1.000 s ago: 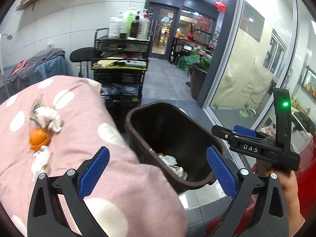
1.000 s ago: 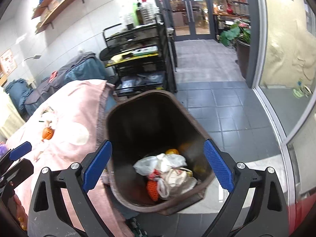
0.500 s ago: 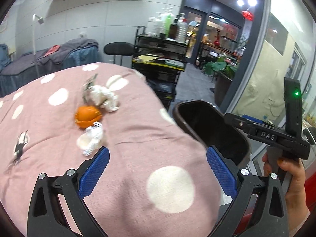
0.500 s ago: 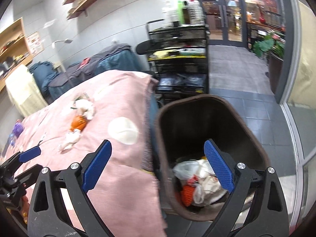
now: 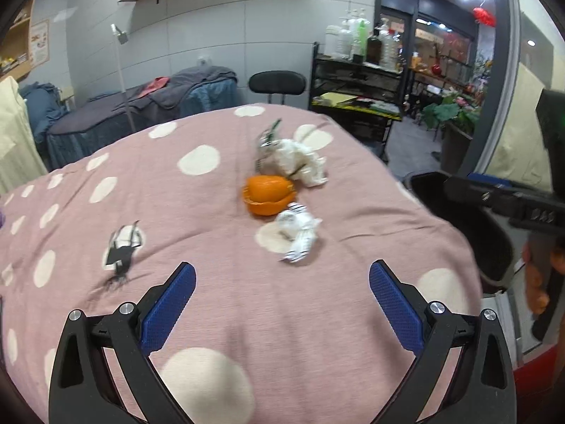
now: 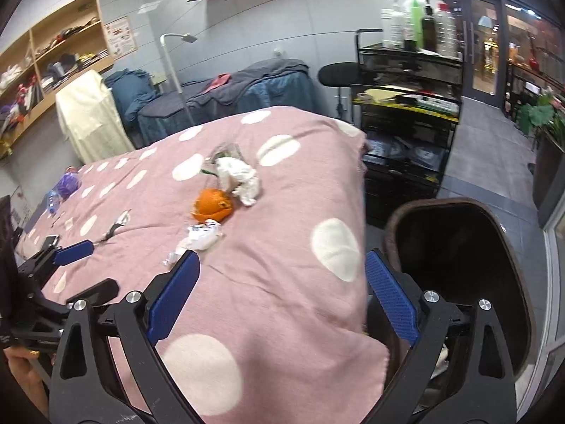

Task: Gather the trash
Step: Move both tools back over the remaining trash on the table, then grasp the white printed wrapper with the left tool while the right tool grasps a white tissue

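On the pink polka-dot blanket point(image 5: 219, 247) lie an orange peel point(image 5: 269, 194), a crumpled white tissue point(image 5: 300, 164) behind it, a striped white wrapper point(image 5: 298, 233) in front, and a black-and-white scrap point(image 5: 122, 251) to the left. The same peel point(image 6: 213, 205), tissue point(image 6: 240, 176) and wrapper point(image 6: 201, 236) show in the right wrist view. My left gripper point(image 5: 282, 300) is open and empty, short of the wrapper. My right gripper point(image 6: 280, 296) is open and empty over the blanket's edge. The dark brown bin point(image 6: 459, 268) stands on the floor to the right.
A black wire cart point(image 6: 406, 106) with bottles stands behind the bin, beside a black stool point(image 5: 277, 83). Covered beds point(image 5: 141, 113) line the back wall. A purple bottle point(image 6: 67, 183) lies at the blanket's far left. Glass doors point(image 6: 491, 46) open at the right.
Both grippers have swung left, away from the bin and over the blanket. The peel, tissue and wrapper now sit near the centre of both views.
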Demonstrator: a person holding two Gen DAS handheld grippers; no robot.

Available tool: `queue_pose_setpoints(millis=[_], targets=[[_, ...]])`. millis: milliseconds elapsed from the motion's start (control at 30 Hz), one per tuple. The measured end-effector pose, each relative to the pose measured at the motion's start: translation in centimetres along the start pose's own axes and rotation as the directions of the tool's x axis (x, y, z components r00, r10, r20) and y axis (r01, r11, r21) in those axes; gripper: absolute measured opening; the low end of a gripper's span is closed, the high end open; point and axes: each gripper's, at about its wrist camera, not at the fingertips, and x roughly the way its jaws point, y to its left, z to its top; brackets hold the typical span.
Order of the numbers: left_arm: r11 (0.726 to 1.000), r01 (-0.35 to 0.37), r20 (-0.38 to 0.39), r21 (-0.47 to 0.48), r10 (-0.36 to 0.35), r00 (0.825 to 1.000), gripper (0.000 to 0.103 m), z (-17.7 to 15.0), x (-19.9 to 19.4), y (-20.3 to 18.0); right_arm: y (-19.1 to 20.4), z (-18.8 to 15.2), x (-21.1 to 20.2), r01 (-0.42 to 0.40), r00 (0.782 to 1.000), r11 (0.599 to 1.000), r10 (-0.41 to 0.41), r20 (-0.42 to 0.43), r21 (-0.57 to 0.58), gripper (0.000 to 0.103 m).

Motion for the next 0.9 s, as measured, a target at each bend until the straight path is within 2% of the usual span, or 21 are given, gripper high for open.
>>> queue_pose_setpoints(millis=[233, 333, 500, 667, 833, 867, 900], targets=[[0.997, 0.015, -0.064, -0.079, -0.02, 0.998, 0.097, 0.0, 1.5, 3.0, 2.3, 2.4, 4.5, -0.074, 0.992, 0.995, 0.066, -0.111, -0.065, 0.093], [0.994, 0.05, -0.09, -0.093, -0.058, 0.994, 0.097, 0.5, 2.6, 3.2, 2.9, 3.7, 6.8, -0.082, 0.987, 0.993, 0.07, -0.147, -0.079, 0.093], [0.994, 0.057, -0.145, -0.097, -0.071, 0.987, 0.097, 1.7, 4.9, 2.3, 3.9, 6.3, 10.4, -0.09, 0.982, 0.989, 0.068, -0.175, -0.12, 0.093], [0.995, 0.061, -0.175, -0.082, -0.074, 0.982, 0.097, 3.2, 7.3, 1.2, 5.0, 8.9, 14.5, -0.098, 0.974, 0.983, 0.063, -0.216, -0.155, 0.079], [0.99, 0.085, -0.234, -0.108, -0.109, 0.966, 0.097, 4.2, 10.0, 0.9, 6.0, 9.9, 18.6, -0.102, 0.962, 0.978, 0.05, -0.269, -0.181, 0.068], [0.991, 0.081, -0.243, -0.109, -0.106, 0.964, 0.097, 4.3, 10.4, 0.9, 6.1, 9.9, 19.1, -0.092, 0.961, 0.978, 0.037, -0.275, -0.19, 0.059], [0.991, 0.077, -0.248, -0.11, -0.102, 0.963, 0.097, 4.4, 10.8, 0.9, 6.0, 9.9, 19.5, -0.074, 0.961, 0.978, 0.017, -0.276, -0.196, 0.045]])
